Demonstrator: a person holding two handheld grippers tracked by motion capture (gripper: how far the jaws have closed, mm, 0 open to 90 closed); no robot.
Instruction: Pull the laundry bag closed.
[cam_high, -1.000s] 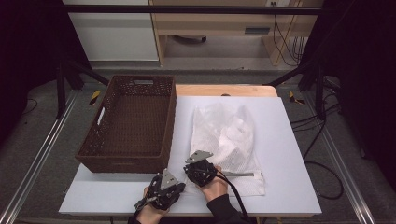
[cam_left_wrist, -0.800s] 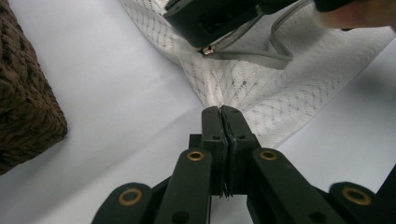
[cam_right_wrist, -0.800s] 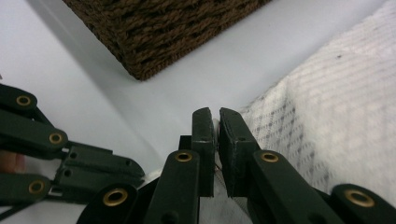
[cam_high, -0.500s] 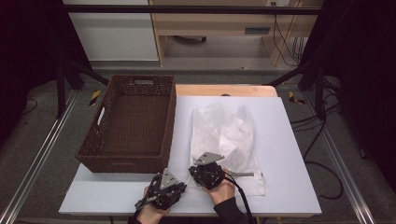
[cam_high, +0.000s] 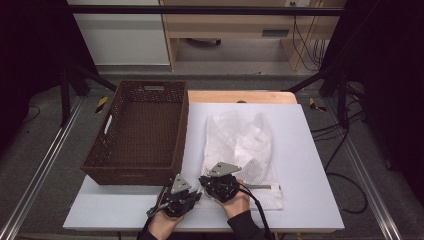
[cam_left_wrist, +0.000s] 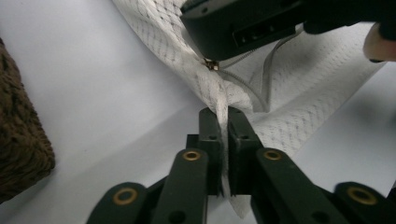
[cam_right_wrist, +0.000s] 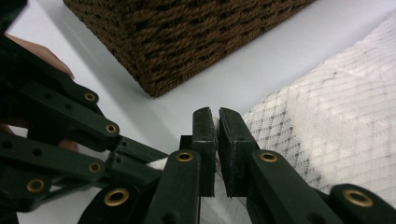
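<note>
A white mesh zip bag (cam_high: 242, 145) lies flat on the white table (cam_high: 305, 150), right of a brown wicker basket (cam_high: 132, 172). Both grippers meet at the bag's near left corner. My left gripper (cam_left_wrist: 223, 116) has just been closing and is now shut on a pinched fold of the mesh (cam_left_wrist: 299, 84). In the high view the left gripper (cam_high: 192, 194) sits just left of the right gripper (cam_high: 205, 182). My right gripper (cam_right_wrist: 217, 116) is shut with white mesh between its pads, by the bag's edge (cam_right_wrist: 336, 121). A brass zipper pull (cam_left_wrist: 212, 64) shows right under the right gripper's body.
The empty basket's near corner (cam_right_wrist: 187, 37) stands close ahead of the grippers, and its wall (cam_left_wrist: 18, 140) shows at the left. Bare white table lies right of the bag. A wooden shelf unit and cables (cam_high: 305, 45) stand beyond the table.
Both hands have stayed at the bag's near left corner. The right gripper has edged slightly to the right.
</note>
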